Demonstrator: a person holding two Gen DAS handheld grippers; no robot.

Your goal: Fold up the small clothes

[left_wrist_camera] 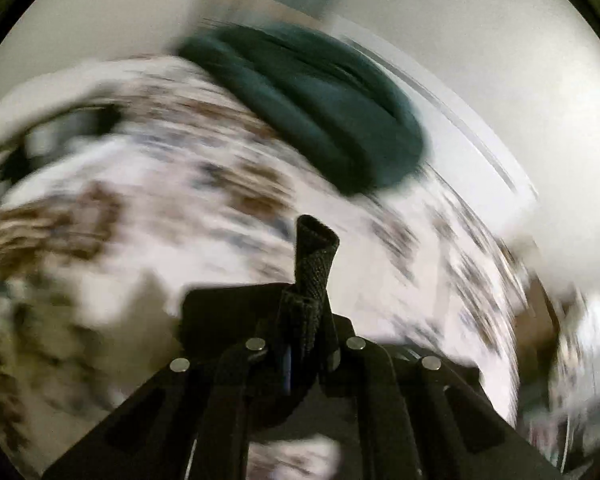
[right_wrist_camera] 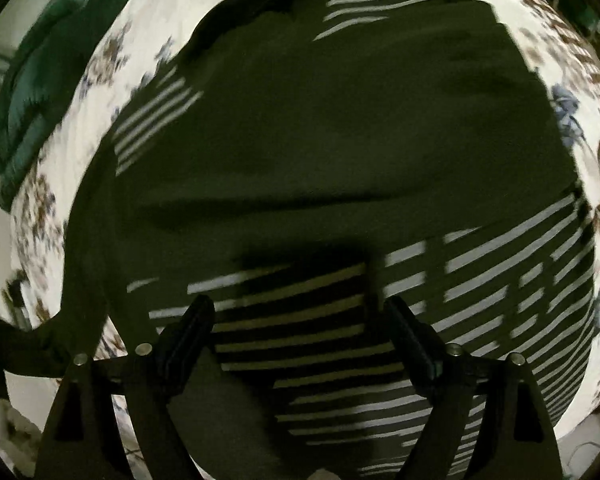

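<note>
A dark olive garment with white-striped panels [right_wrist_camera: 332, 152] lies spread on a floral bedsheet [right_wrist_camera: 592, 184]. My right gripper [right_wrist_camera: 300, 312] is open just above its near striped part, fingers [right_wrist_camera: 196, 328] apart, holding nothing. My left gripper [left_wrist_camera: 312, 264] is shut on a narrow roll of dark knit fabric [left_wrist_camera: 316, 248], which sticks up between the closed fingers. The left wrist view is strongly blurred. Whether this dark fabric belongs to the striped garment cannot be told.
A folded dark green cloth [left_wrist_camera: 320, 108] lies on the floral sheet [left_wrist_camera: 160, 184] at the bed's far edge; it also shows in the right wrist view [right_wrist_camera: 40, 92]. A white wall [left_wrist_camera: 500, 60] stands behind the bed.
</note>
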